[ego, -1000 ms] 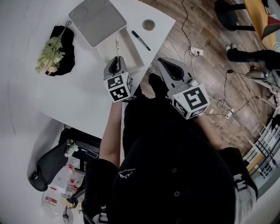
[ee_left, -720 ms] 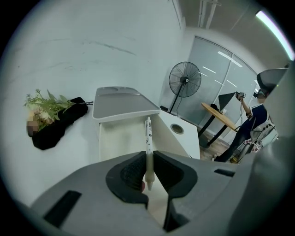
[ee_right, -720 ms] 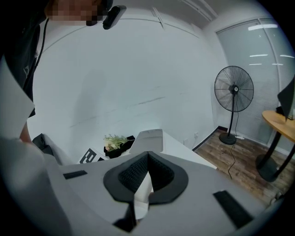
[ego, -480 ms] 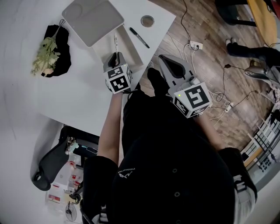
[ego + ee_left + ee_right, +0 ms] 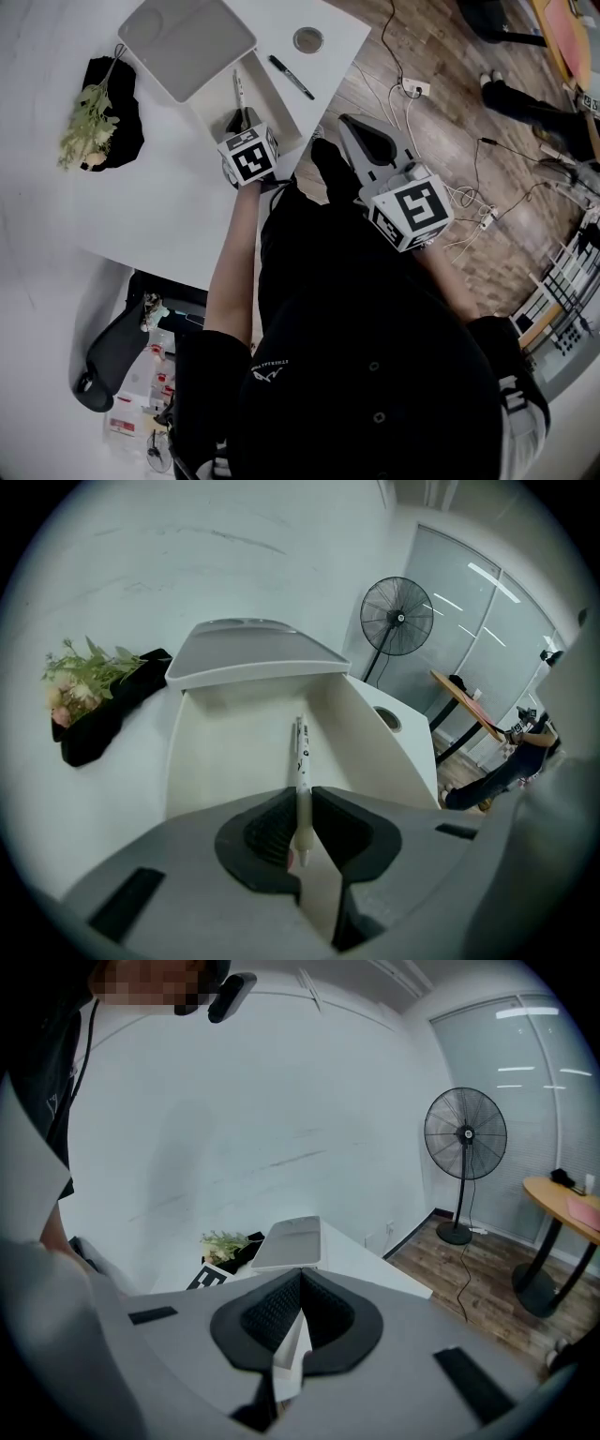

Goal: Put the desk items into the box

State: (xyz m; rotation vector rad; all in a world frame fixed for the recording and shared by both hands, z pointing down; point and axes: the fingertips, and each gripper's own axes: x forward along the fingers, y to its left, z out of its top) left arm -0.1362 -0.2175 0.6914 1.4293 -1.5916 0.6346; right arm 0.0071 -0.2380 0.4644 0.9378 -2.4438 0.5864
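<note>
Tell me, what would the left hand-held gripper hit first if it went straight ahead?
Probably the far wall of the box: the pen in the left hand-held gripper would touch first, though depth is unclear.

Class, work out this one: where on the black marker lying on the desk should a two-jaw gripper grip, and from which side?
Mid-barrel on the black marker, from straight above, jaws across its thin width. It lies flat on the desk, bare surface either side, apart from the box.
</note>
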